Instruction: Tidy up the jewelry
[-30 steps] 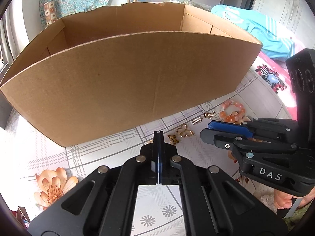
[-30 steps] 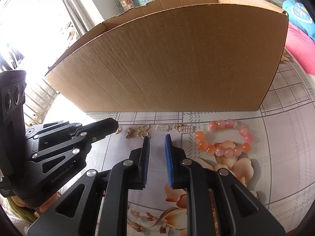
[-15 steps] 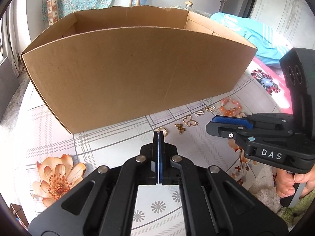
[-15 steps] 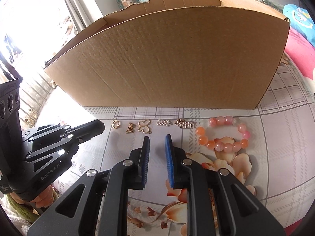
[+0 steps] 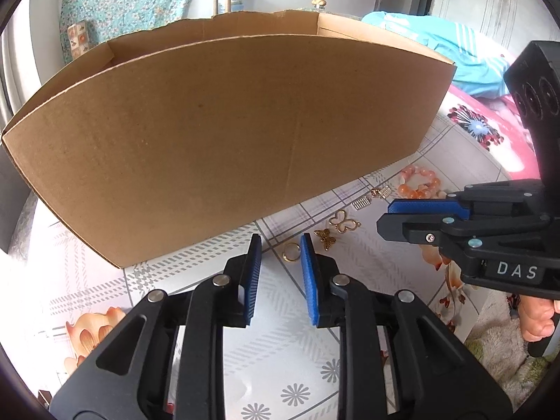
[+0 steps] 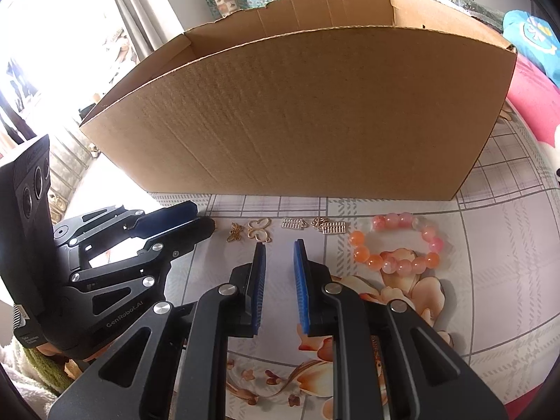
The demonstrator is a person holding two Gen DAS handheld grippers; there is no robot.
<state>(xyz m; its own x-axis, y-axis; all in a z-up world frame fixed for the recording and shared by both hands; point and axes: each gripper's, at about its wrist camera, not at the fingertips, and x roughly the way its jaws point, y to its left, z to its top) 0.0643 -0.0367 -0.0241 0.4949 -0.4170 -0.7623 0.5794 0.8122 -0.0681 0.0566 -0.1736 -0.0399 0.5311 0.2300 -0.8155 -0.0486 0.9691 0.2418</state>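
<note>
Jewelry lies in a row on the tablecloth (image 6: 490,280) in front of the cardboard box (image 6: 297,112). The left gripper (image 5: 280,245) has its fingers apart, and a small gold ring (image 5: 290,252) lies between their tips. Just past the right finger are a butterfly charm (image 5: 325,238) and an outline butterfly (image 5: 342,221). The right gripper (image 6: 279,248) is also spread, holding nothing; the bead bracelet (image 6: 399,241) lies to the right of its fingers.
</note>
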